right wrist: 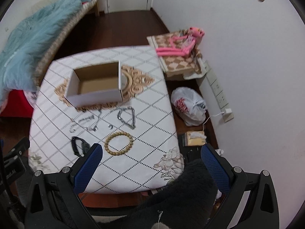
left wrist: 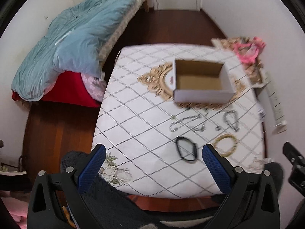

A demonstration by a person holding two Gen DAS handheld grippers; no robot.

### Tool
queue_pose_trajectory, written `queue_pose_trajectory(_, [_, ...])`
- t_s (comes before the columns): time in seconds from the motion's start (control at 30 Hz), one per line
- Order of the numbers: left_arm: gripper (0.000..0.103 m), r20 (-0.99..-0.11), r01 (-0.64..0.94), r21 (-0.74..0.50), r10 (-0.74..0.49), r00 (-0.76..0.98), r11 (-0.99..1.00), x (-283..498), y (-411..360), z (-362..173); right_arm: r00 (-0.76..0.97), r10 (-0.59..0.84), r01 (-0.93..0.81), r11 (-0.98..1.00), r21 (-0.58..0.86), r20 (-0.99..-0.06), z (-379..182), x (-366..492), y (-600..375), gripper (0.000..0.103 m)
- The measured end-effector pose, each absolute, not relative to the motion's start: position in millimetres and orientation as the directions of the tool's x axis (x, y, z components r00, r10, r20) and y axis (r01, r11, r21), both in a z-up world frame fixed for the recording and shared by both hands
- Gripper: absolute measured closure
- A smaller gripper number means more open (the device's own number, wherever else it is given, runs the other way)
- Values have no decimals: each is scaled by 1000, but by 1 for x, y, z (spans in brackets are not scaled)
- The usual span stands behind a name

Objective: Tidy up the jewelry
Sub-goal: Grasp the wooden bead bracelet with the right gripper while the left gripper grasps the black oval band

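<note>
An open cardboard box point(left wrist: 200, 82) point(right wrist: 97, 85) with white outer walls stands empty on the patterned table point(left wrist: 137, 118) point(right wrist: 144, 118). In front of it lie a thin silver chain point(left wrist: 187, 123) point(right wrist: 85, 123), a thick silver chain point(left wrist: 231, 120) point(right wrist: 127, 117), a wooden bead bracelet point(left wrist: 225, 145) point(right wrist: 118, 143) and a black band point(left wrist: 186, 150) point(right wrist: 79, 146). My left gripper point(left wrist: 155, 169) hovers open above the table's near edge, nothing between its blue pads. My right gripper point(right wrist: 151, 169) is likewise open and empty, near the front right corner.
A bed with a blue quilt point(left wrist: 72, 43) point(right wrist: 28, 42) lies to the left. A small stand with pink items point(right wrist: 181, 55) point(left wrist: 247, 51), a power strip point(right wrist: 217, 87), a white plastic bag point(right wrist: 190, 106) and a tissue box point(right wrist: 194, 137) sit by the right wall.
</note>
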State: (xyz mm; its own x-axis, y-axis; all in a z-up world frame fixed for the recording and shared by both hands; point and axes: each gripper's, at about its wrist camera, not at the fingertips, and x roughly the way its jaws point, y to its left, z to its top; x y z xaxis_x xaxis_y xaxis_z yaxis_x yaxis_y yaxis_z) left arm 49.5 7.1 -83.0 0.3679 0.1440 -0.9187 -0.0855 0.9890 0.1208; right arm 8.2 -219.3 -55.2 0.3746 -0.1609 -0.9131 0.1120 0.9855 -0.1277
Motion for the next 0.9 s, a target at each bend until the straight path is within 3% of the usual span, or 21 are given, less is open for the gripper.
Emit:
queue_pose_trajectory(0.27, [0, -942, -60, 160, 170, 289, 985, 73, 8, -146, 247, -143, 79, 989, -127, -958, -149, 39, -215, 0])
queue_pose_trajectory(0.6, [0, -966, -95, 139, 156, 205, 986, 87, 20, -198, 186, -63, 74, 996, -50, -981, -217, 56, -212, 1])
queue_pose_trajectory(0.9, [1, -979, -103, 107, 123, 162, 989, 82, 24, -217, 168, -41, 117, 993, -22, -985, -262, 66, -212, 29])
